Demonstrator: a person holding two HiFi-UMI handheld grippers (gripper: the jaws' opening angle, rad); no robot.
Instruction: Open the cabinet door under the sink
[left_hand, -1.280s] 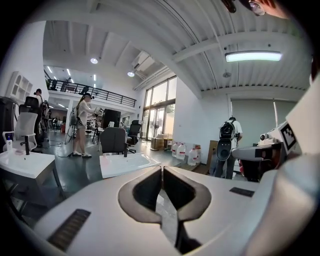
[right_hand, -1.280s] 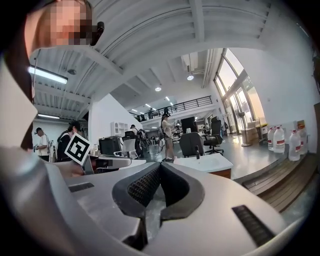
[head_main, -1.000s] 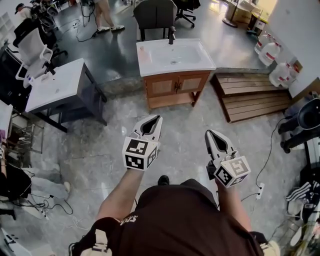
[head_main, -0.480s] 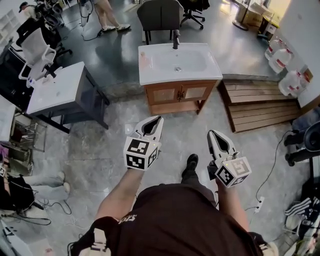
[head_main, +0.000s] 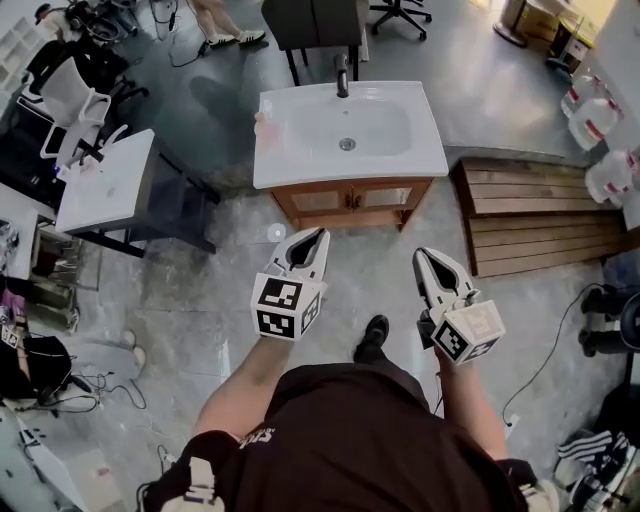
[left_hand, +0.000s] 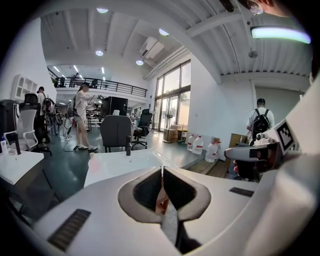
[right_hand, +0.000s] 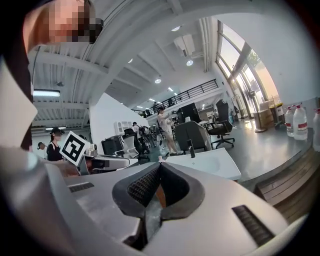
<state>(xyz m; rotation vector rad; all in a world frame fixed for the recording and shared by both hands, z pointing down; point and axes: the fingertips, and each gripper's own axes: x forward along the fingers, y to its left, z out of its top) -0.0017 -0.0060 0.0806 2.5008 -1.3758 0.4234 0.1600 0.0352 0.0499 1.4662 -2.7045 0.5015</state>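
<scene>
Facing the sink (head_main: 345, 130) with its cabinet doors (head_main: 322, 200) shut ahead, the person holds the left gripper (head_main: 318, 236) and right gripper (head_main: 421, 255) pressed together, empty: approach step, and next the jaws must spread for a door handle.

The head view looks steeply down from above onto the left gripper (head_main: 316, 234) and the right gripper (head_main: 421, 256), with the sink (head_main: 425, 150) ahead of their jaws. Each gripper view sits close behind its own jaws and looks almost level along them. All three views share that sink.
</scene>
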